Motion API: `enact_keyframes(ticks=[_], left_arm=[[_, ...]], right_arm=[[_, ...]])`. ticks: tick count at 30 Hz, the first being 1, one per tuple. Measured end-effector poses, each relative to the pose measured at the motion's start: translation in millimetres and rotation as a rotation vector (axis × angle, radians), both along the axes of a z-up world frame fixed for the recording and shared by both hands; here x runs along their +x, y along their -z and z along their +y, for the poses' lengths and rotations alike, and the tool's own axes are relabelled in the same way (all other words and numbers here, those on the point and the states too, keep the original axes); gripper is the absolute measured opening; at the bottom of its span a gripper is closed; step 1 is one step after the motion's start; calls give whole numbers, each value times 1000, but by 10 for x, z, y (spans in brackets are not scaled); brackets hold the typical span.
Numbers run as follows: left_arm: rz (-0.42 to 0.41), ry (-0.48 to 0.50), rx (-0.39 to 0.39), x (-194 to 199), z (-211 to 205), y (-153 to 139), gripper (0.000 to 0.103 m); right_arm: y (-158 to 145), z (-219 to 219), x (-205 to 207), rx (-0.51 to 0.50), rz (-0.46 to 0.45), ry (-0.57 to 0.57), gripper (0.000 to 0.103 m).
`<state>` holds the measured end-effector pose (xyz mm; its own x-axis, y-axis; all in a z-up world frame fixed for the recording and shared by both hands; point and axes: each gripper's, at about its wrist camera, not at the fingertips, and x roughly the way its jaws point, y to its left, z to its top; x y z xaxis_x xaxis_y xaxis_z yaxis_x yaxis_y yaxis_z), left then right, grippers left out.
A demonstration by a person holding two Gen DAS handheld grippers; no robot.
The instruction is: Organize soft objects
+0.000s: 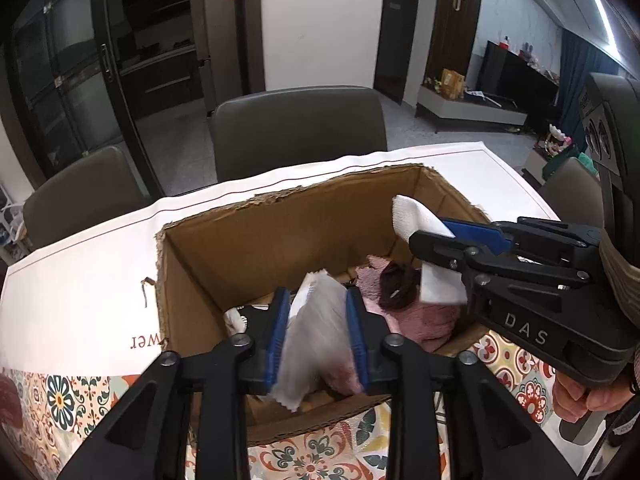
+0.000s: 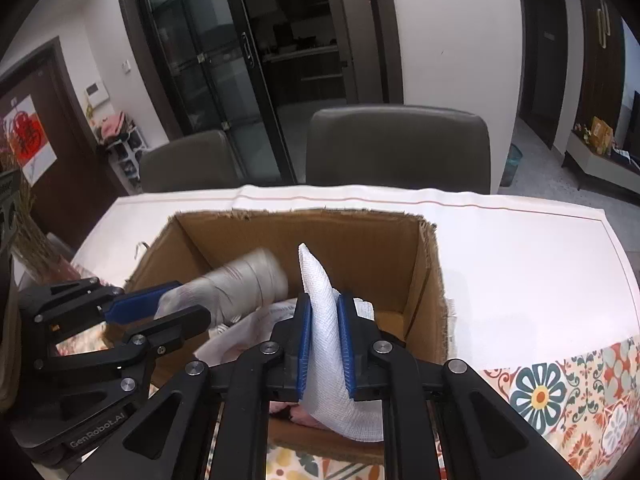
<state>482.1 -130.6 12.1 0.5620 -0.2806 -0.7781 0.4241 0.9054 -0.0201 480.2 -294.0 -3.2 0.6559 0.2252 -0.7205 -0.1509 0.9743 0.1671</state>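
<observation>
An open cardboard box (image 1: pixel 288 236) stands on the table; it also shows in the right wrist view (image 2: pixel 424 280). My left gripper (image 1: pixel 318 332) is shut on a grey sock (image 1: pixel 316 336) over the box's near edge; the sock also shows, blurred, in the right wrist view (image 2: pixel 244 280). My right gripper (image 2: pixel 325 340) is shut on a white mesh sock (image 2: pixel 324 320) above the box, and it appears from the side in the left wrist view (image 1: pixel 430 232). Inside the box lie a pink cloth (image 1: pixel 424 316), a dark maroon item (image 1: pixel 398 284) and a black and white piece (image 1: pixel 246 316).
A white cloth (image 2: pixel 520 256) covers the far table, with a patterned floral cloth (image 2: pixel 560 396) near me. Grey chairs (image 1: pixel 298 128) stand behind the table. Glass doors and a living room lie beyond.
</observation>
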Motion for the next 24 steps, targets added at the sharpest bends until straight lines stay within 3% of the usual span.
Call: enact_keyframes(ticks=[1,3,15,19,24], left_arm=[[-6,-14,-2,-17,16,-12,35],[-19,-33,3,-55,34,-34,36],[-158,-259,-3,-566,384,-363,46],[-191,-282,5,-865,444,-480,49],[-233,-294,-5,-1284,506,-603,60]], right_arm=[[10,0,7,-5,4,1,33],[22,-12,24,-4,12,3,39],[-173,5,-333,-56,-36,73,46],[-334,39,-662,-90,-84,119,57],[-549,101,-1143,-120,-138,150,58]])
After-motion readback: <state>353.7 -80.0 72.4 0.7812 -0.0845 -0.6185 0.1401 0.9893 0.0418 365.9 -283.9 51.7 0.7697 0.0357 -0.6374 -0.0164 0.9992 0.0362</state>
